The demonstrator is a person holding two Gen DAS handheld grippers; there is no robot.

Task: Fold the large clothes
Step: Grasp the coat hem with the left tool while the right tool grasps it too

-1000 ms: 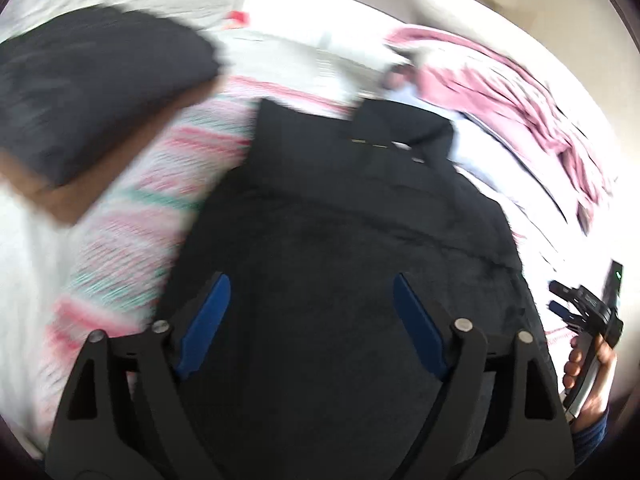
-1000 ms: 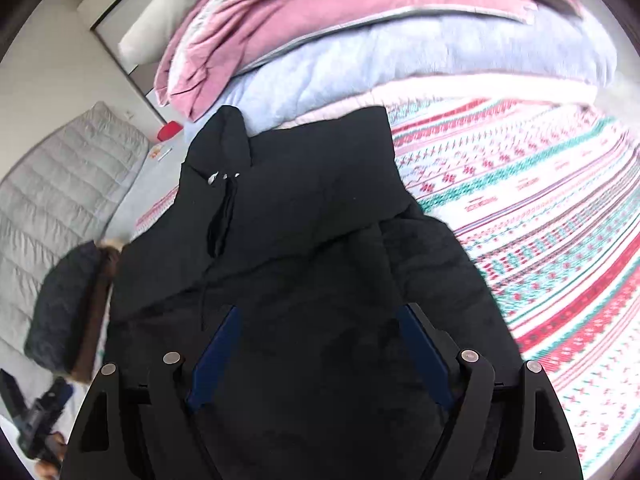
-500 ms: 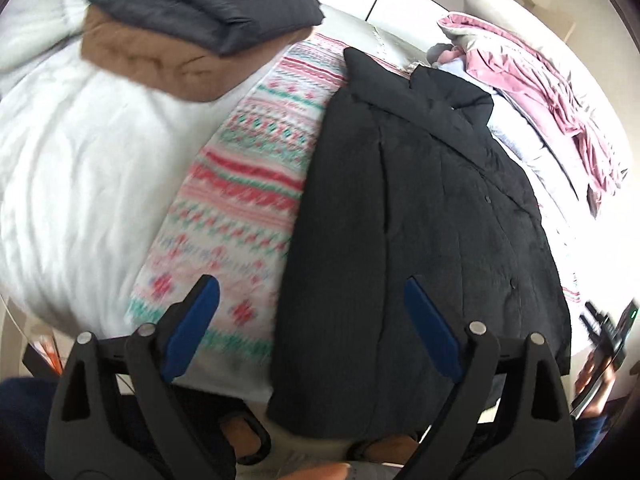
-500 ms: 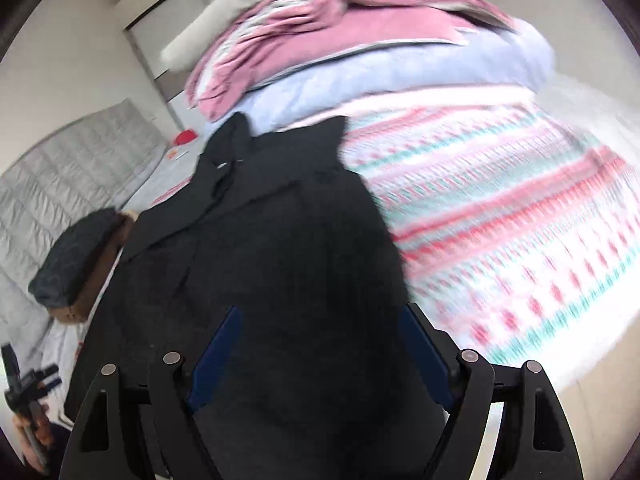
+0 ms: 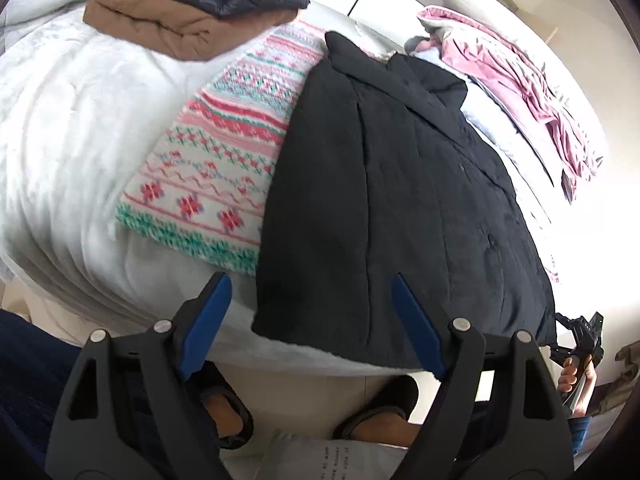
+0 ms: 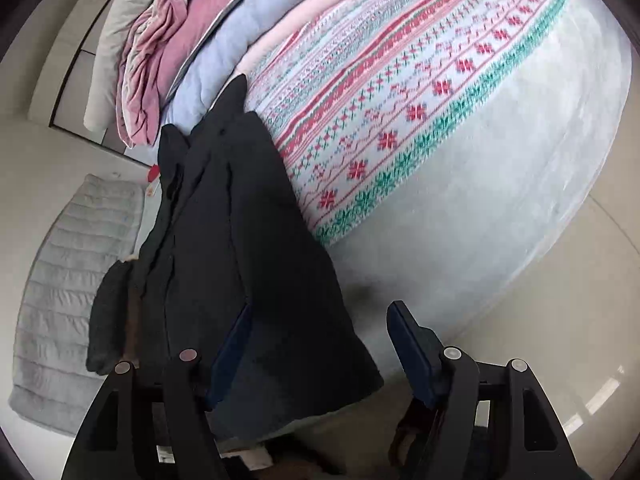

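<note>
Along the bed's point(image 5: 60, 152) near edge lies the black coat point(image 5: 400, 184), long axis running away toward the pillows, hem overhanging. Left fingers point(image 5: 308, 320) and right fingers point(image 6: 320, 344) straddle opposite hem corners, both closing, gripping nothing yet.

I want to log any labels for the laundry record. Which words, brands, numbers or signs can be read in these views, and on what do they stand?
No text can be read.
White sheet on the floor by the person's feet: printed lines, too small and blurred to read.
Black coat, patterned blanket, folded pile: no label or print visible.
</note>
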